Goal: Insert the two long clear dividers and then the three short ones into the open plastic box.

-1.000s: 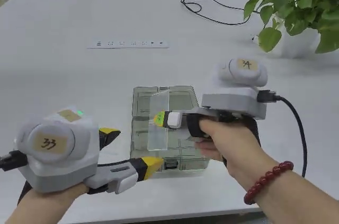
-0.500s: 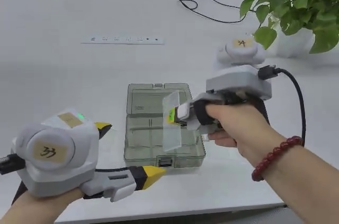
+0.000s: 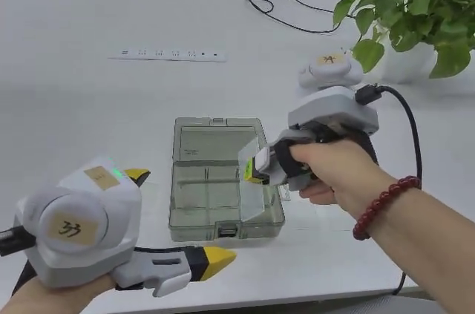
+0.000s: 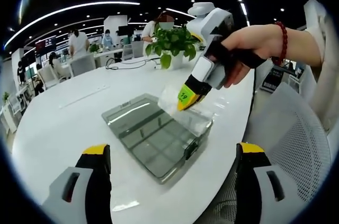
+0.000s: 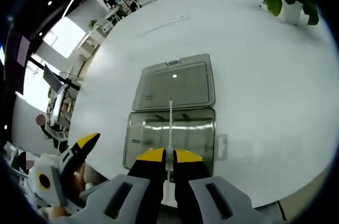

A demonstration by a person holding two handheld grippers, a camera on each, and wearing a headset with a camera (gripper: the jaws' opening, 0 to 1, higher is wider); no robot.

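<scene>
Right gripper (image 3: pixel 250 171) pinches a clear divider (image 5: pixel 170 121) between nearly closed jaws, holding it tilted over the right part of the open plastic box (image 3: pixel 180 203); whether its lower edge touches the box floor is unclear. Box sits on the white tabletop (image 3: pixel 89 121), lid laid flat behind. Left gripper (image 3: pixel 180 216) hovers near the box's front-left corner, jaws wide and empty.
</scene>
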